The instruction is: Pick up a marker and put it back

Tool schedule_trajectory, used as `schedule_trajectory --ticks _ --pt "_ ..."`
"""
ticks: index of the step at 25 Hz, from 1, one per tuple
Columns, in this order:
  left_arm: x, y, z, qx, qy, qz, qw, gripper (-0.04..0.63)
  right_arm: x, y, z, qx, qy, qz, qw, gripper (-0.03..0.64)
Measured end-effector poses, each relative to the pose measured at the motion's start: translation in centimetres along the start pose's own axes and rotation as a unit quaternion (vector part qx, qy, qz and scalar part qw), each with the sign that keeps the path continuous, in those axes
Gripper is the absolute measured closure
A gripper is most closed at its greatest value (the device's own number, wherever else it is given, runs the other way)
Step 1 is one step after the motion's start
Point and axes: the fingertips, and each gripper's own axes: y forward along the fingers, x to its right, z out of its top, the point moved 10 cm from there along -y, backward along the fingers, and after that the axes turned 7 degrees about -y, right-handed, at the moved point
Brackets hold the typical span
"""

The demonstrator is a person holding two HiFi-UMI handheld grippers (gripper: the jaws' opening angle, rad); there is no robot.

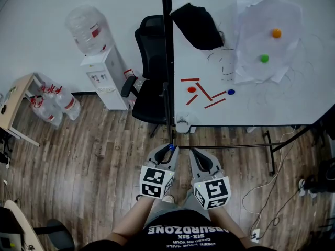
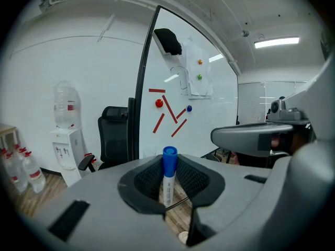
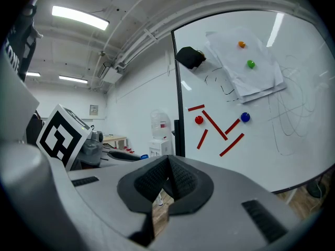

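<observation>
A white marker with a blue cap stands upright between the pads of my left gripper, which is shut on it. In the head view the blue cap shows at the tip of the left gripper, low over the wooden floor in front of the whiteboard. My right gripper hangs just beside it; in its own view its jaws meet with nothing between them. The whiteboard carries red strips, coloured magnets, a black eraser and taped paper.
A black office chair stands left of the whiteboard's black frame post. Further left are a water dispenser, spare water bottles and a wooden table. Cables lie on the floor at the right. A small white round object sits by the post's foot.
</observation>
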Motion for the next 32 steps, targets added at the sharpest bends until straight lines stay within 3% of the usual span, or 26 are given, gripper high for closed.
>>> schedule_trajectory --ticks 14,32 --pt "-0.1 0.4 0.4 0.004 -0.001 -0.004 1.0 0.52 0.2 0.0 -0.1 -0.005 -0.002 0.0 1.0 0.618" --pt "0.2 0.3 5.5 0.072 -0.001 -0.014 0.9973 0.52 1.5 0.3 -0.2 -0.008 0.001 -0.002 1.0 0.618"
